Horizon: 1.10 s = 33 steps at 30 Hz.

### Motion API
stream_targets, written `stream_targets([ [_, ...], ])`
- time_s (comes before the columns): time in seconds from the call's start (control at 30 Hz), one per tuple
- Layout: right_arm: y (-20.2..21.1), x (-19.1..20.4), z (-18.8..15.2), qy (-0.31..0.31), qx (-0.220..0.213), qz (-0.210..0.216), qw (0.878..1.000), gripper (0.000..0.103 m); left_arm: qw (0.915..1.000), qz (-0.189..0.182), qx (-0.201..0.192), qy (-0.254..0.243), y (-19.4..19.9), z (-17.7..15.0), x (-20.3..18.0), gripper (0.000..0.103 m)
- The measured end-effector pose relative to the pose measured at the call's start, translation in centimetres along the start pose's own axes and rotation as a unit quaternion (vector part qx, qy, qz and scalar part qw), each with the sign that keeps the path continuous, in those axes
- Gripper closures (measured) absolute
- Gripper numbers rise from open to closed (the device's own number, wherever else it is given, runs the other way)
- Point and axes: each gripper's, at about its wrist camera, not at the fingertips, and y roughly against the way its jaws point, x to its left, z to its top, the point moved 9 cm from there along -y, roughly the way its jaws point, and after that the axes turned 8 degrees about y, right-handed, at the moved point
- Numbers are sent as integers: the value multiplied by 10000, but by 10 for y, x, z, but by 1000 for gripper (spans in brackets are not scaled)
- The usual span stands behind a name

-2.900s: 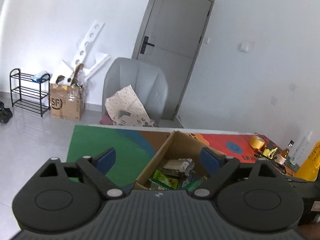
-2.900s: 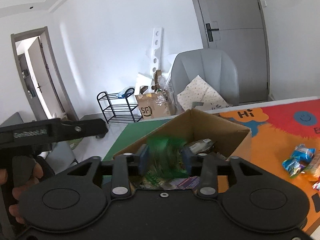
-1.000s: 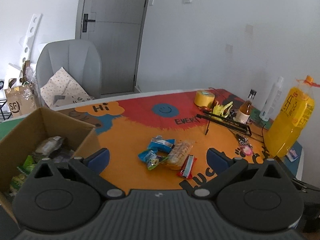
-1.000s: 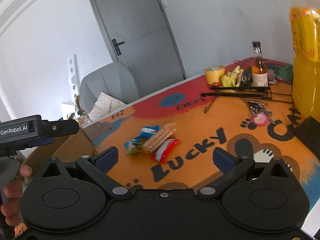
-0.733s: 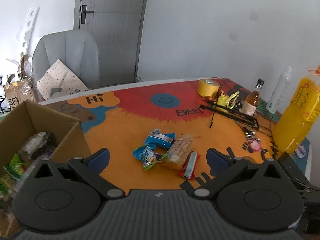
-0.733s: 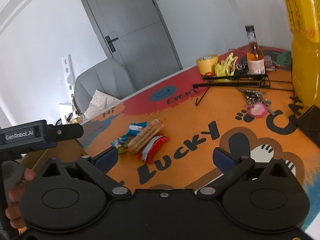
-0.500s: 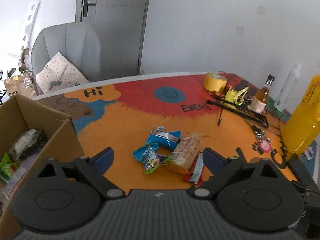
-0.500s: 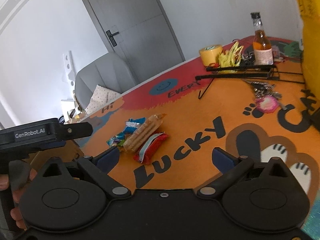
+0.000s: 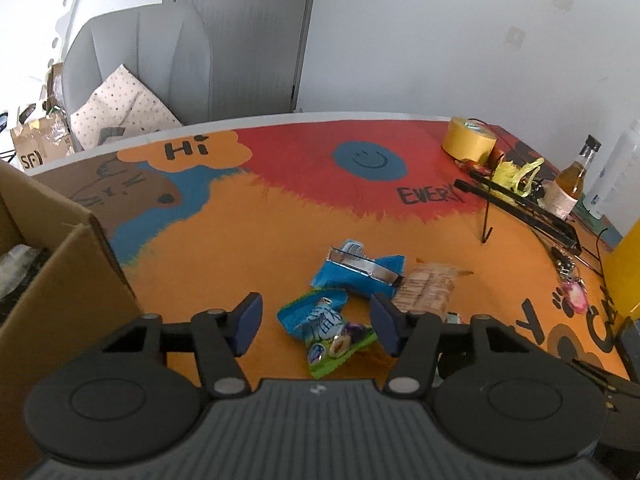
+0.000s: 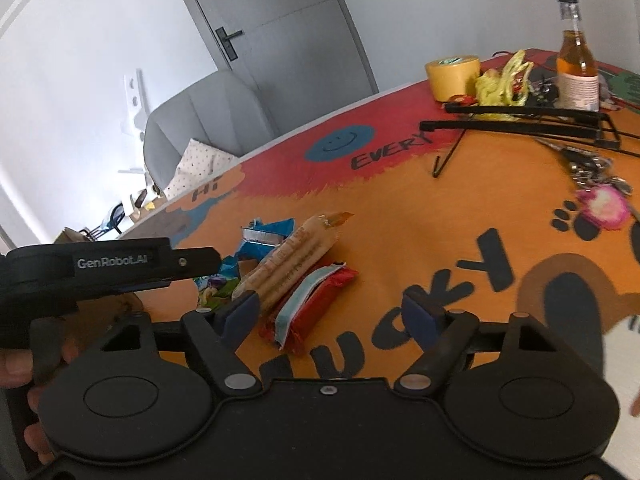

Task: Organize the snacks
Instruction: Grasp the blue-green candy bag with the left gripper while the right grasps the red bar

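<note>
Several snacks lie in a small pile on the orange mat. My left gripper is open, its jaws on either side of a green-and-blue snack packet. Behind it lie a blue packet and a clear cracker pack. My right gripper is open and empty above a red bar with a blue strip. The cracker pack touches its left fingertip. The cardboard box with snacks stands at the left.
A yellow tape roll, a black wire rack, a small amber bottle, keys with a pink charm and a yellow jug stand at the right. A grey chair is behind the table.
Both grippers have swung from the box to the snack pile and come down close to it. The right gripper let go of the green packet. The left jaws have narrowed around the green-and-blue packet.
</note>
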Motion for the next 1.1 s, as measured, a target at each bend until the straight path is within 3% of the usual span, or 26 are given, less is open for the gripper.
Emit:
stream_targets([
  [0.2,-9,8,4,217,10,-143,9997,26,9999,-3,114,98,-14,-3,4,48],
  [0.3,-13,12,5,295,-11,-237,9993,27,9997,35,170,180,-18,-8,9,59],
  [0.53,-16,19,5,506,3,-531,9973,32,9997,5,124,189,-12,-11,13,62],
  [0.6,-16,21,4,575,1,-573,9967,34,9997,-51,121,194,-9,-12,13,67],
  [0.67,-16,22,1,823,9,-725,9940,42,9997,-75,126,185,-5,-13,13,67],
  [0.77,-11,19,0,942,57,-826,9921,74,9997,-106,103,179,2,-15,13,67],
  [0.8,-8,17,-1,937,86,-801,9923,80,9997,-125,106,169,3,-16,13,67],
  [1.1,20,5,-15,561,-26,-590,9967,85,9995,-304,49,102,23,-28,9,68],
])
